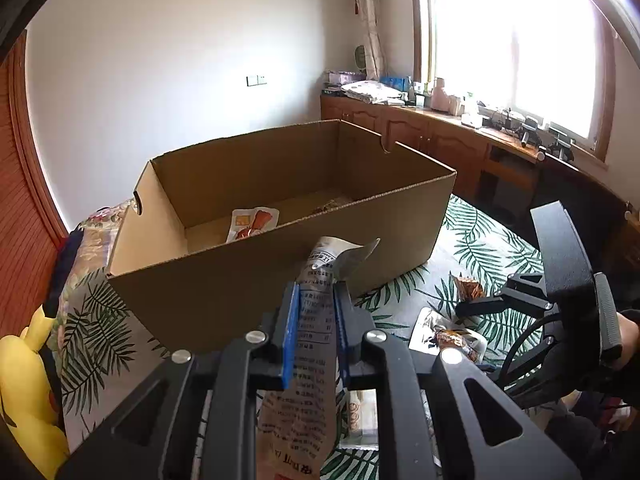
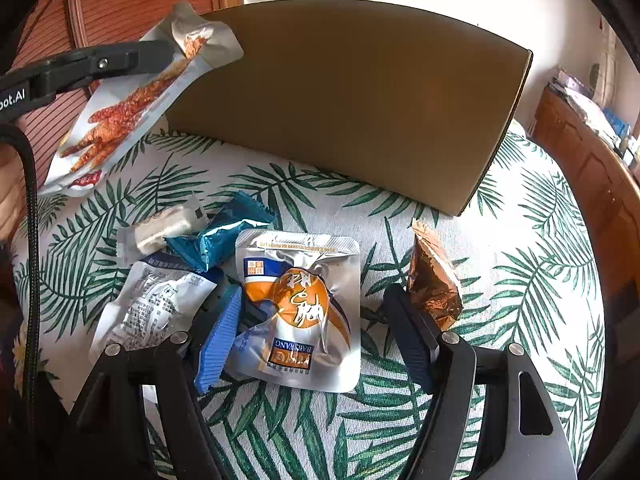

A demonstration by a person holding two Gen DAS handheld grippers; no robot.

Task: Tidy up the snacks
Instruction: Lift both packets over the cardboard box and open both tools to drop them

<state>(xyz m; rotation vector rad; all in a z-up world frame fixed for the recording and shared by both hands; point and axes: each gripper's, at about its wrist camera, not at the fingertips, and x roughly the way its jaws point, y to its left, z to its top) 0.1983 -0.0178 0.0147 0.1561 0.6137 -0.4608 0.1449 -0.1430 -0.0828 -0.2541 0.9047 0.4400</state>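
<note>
Cardboard box (image 1: 280, 216), centre of the left wrist view, open-topped, holding one chicken snack packet (image 1: 252, 224) on its floor. Left gripper (image 1: 316, 320) clamped on a chicken-foot pouch (image 1: 316, 312), lifted just before the box's near wall. Right gripper (image 2: 316, 332), fingers wide apart, straddling a silver-and-orange pouch (image 2: 300, 308) on the leaf-print cloth (image 2: 520, 260). Around it: blue packet (image 2: 216, 240), white packet (image 2: 152, 304), copper packet (image 2: 432, 280).

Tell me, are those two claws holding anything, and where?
The left gripper pinches a long silver chicken-feet snack packet near its top end. The right gripper is open, holding nothing.
</note>
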